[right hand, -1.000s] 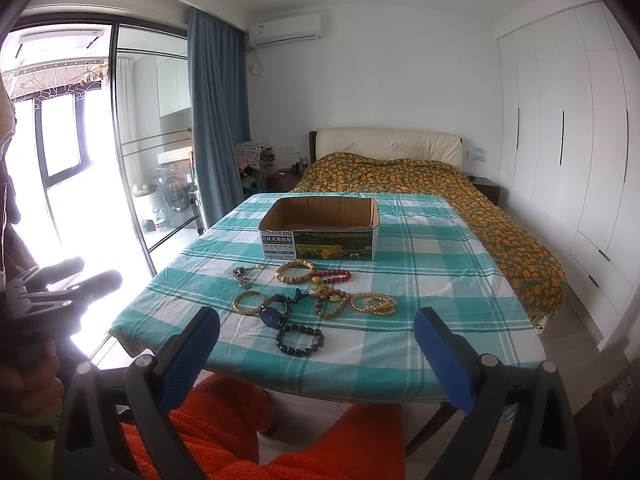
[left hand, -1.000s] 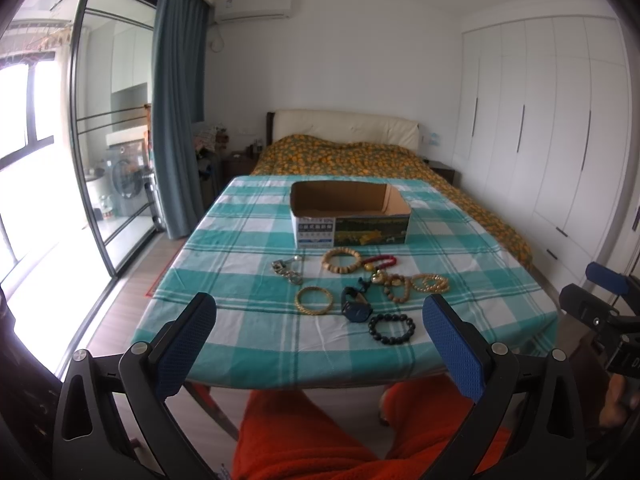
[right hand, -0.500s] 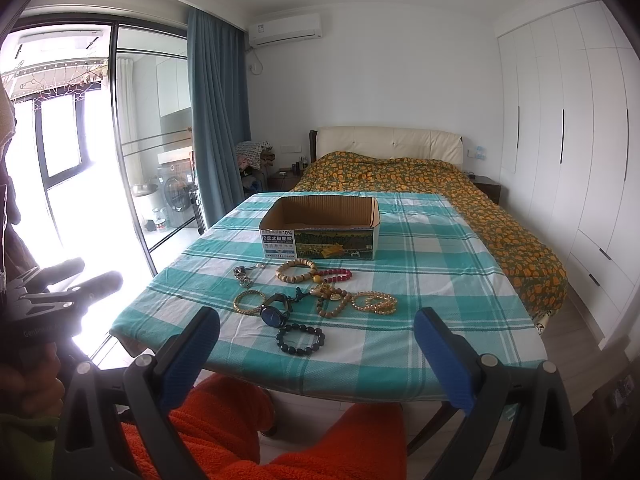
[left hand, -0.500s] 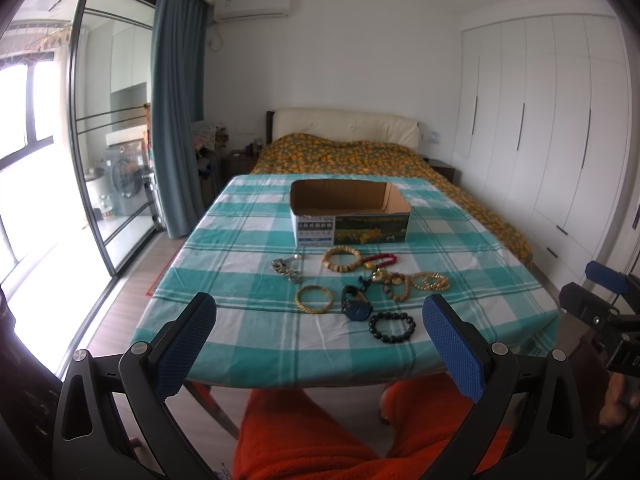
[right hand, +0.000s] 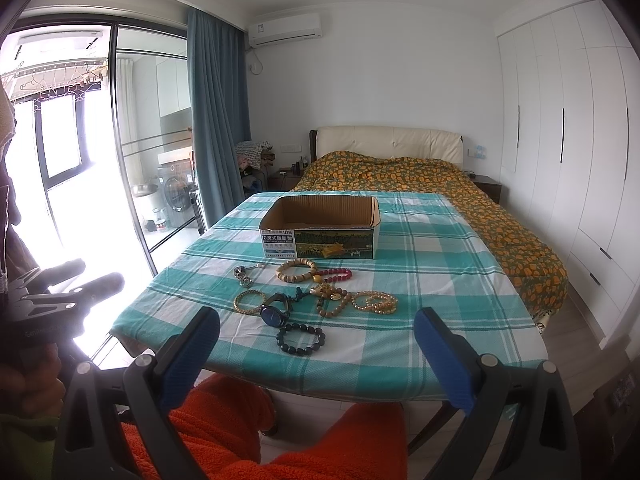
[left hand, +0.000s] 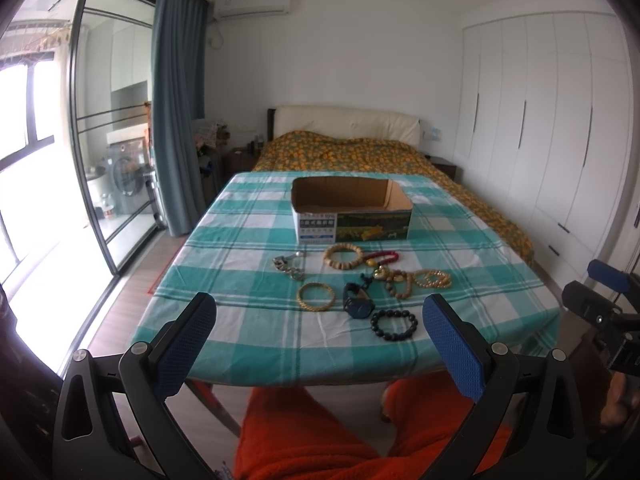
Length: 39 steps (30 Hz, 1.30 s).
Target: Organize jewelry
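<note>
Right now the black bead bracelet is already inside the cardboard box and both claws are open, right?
Not quite. The black bead bracelet is not in the cardboard box; it lies on the checked tablecloth near the front edge, as the right wrist view shows. Both the left claw and the right claw are open.

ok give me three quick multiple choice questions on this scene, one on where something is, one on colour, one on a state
1. Where is the cardboard box?
A. behind the jewelry
B. on the bed
C. on the floor

2. What colour is the bead bracelet nearest the table edge?
A. red
B. black
C. white

3. How is the left claw?
A. shut on a watch
B. shut on nothing
C. open, holding nothing

Key: 1 A, the box sits on the checked cloth beyond the pieces. 2 B, its beads are dark black. 3 C, its blue pads stand wide apart short of the table.
</note>
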Each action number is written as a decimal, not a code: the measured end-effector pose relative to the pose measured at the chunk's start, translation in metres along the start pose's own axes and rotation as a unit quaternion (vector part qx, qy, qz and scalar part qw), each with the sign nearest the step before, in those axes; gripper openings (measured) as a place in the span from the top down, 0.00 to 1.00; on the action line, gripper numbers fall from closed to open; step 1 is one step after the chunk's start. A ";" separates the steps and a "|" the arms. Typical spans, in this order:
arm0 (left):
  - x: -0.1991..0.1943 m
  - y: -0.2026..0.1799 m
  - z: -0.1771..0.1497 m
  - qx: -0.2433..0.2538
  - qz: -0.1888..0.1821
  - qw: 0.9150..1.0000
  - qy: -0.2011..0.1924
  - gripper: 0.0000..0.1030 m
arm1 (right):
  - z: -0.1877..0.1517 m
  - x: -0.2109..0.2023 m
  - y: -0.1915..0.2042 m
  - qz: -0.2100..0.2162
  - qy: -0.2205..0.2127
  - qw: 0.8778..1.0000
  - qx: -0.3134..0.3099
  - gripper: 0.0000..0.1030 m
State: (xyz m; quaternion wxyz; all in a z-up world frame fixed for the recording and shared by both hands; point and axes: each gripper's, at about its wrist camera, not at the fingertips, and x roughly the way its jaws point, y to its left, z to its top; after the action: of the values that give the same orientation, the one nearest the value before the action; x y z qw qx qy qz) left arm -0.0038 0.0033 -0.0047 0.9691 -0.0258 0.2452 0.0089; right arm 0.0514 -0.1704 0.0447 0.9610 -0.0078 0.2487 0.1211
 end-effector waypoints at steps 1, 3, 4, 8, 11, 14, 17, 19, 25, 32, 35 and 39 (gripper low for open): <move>0.000 0.000 0.000 0.000 0.001 1.000 0.000 0.00 | -0.001 0.001 0.001 0.000 0.000 1.000 -0.001 0.03; 0.000 0.000 0.001 -0.001 0.002 1.000 0.001 0.00 | -0.002 0.001 0.003 0.001 0.000 1.000 -0.003 0.03; 0.000 0.000 0.002 -0.001 0.002 1.000 0.001 0.00 | -0.002 0.001 0.003 0.001 0.000 1.000 -0.004 0.03; 0.001 0.000 0.002 0.001 0.006 1.000 0.002 0.00 | -0.002 0.001 0.004 0.001 0.000 1.000 -0.004 0.03; 0.002 0.000 0.003 0.002 0.009 1.000 0.003 0.00 | -0.003 0.002 0.005 0.002 0.000 1.000 -0.005 0.03; 0.004 0.000 0.003 0.002 0.011 1.000 0.005 0.00 | -0.004 0.003 0.006 0.003 0.001 1.000 -0.004 0.03; 0.005 0.000 0.003 0.003 0.013 1.000 0.006 0.00 | -0.004 0.003 0.005 0.004 0.002 1.000 -0.002 0.03; 0.005 0.000 0.003 0.004 0.015 1.000 0.007 0.00 | -0.004 0.004 0.004 0.004 0.002 1.000 -0.003 0.03; 0.007 -0.001 0.004 0.008 0.020 1.000 0.010 0.00 | -0.003 0.004 0.004 0.004 0.002 1.000 -0.003 0.03; 0.007 -0.002 0.005 0.010 0.022 1.000 0.007 0.00 | -0.003 0.004 0.004 0.004 0.001 1.000 -0.003 0.03; 0.007 -0.003 0.005 0.012 0.019 1.000 0.006 0.00 | -0.003 0.004 0.004 0.004 0.002 1.000 -0.002 0.03; 0.007 -0.002 0.006 0.011 0.019 1.000 0.008 0.00 | -0.003 0.004 0.004 0.004 0.001 1.000 -0.002 0.03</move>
State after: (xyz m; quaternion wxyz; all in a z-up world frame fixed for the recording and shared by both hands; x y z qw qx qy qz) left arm 0.0052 0.0013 -0.0031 0.9671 -0.0104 0.2530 0.0248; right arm 0.0526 -0.1656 0.0402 0.9601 -0.0091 0.2498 0.1255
